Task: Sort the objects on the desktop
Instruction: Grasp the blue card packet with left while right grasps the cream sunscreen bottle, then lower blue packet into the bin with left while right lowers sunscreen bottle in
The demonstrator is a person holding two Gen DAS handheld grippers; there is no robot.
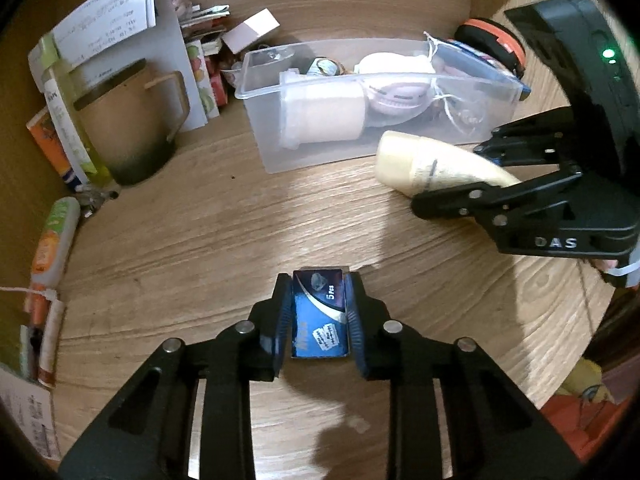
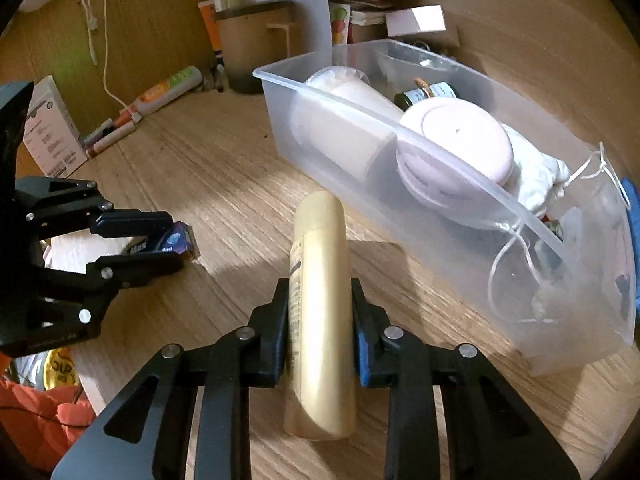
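- The left tool [image 1: 318, 316] is gripping a small blue box [image 1: 319, 312] on the wooden table [image 1: 200, 240];
- the right tool [image 2: 320, 320] is clamping a cream bottle [image 2: 320, 320], seemingly just beside the clear bin [image 2: 400, 184].

- Warm, yellowish light is falling on the wooden desk [image 1: 200, 240], leaving a bright patch just ahead of the left gripper [image 1: 320, 312].
- Both grippers are casting soft dark shadows onto the wood directly beneath and behind their fingers.
- Fisheye distortion is bending the clear plastic bin [image 2: 460, 152] and darkening every corner into a black vignette.
- Clutter far to the left of each claw is appearing dim and slightly smeared; the cream bottle [image 2: 320, 280] is showing a mild sheen.
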